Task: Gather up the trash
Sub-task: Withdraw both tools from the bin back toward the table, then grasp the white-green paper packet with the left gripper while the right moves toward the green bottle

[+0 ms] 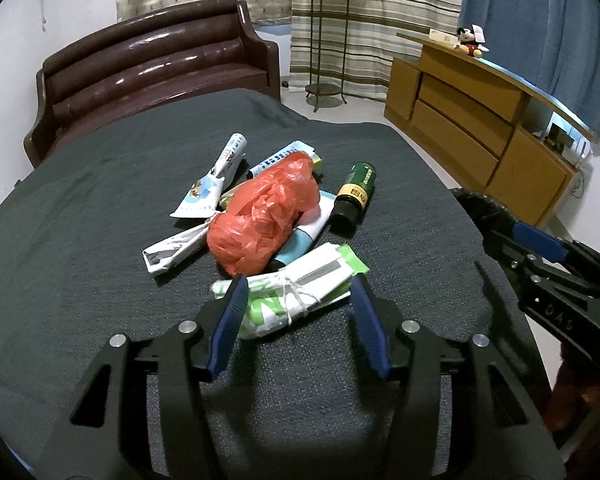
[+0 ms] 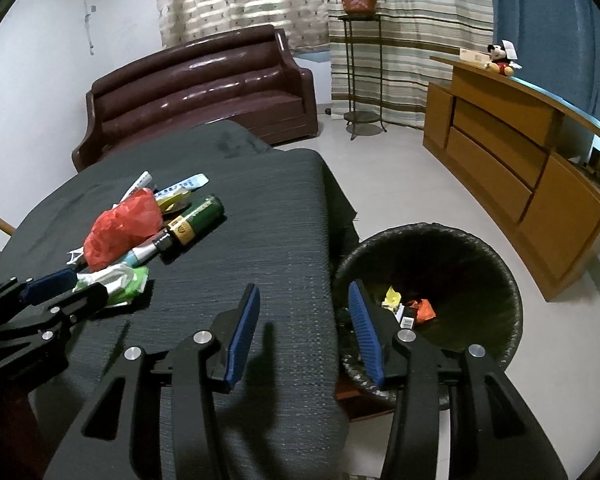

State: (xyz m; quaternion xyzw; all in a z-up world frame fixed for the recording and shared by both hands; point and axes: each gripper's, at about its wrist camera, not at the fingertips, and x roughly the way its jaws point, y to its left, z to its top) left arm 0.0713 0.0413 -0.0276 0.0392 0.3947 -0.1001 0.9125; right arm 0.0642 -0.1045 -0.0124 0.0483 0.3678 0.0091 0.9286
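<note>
**Trash heap waiting on the dark tabletop**

We are looking at a small heap of trash lying near the middle of the tabletop [image 1: 80,240], which is covered in dark grey cloth. A crumpled red plastic bag [image 1: 266,212] is sitting on top of the heap, glossy and wrinkled. Beside it, to the right, a dark green bottle [image 1: 354,192] with a gold label and black cap is lying on its side. Squeezed white tubes [image 1: 220,174] and folded wrappers are poking out behind and to the left of the bag. Nearest to us, a green-and-white packet [image 1: 300,284] tied with white string is lying flat.

Our left tool [image 1: 298,308] is hovering with its blue pads spread on either side of that packet, not pressing on it. Our right tool [image 2: 304,332] is standing spread and empty over the tabletop's edge, beside a black bin [image 2: 480,248] on the floor that is holding a few yellow and orange scraps.
</note>
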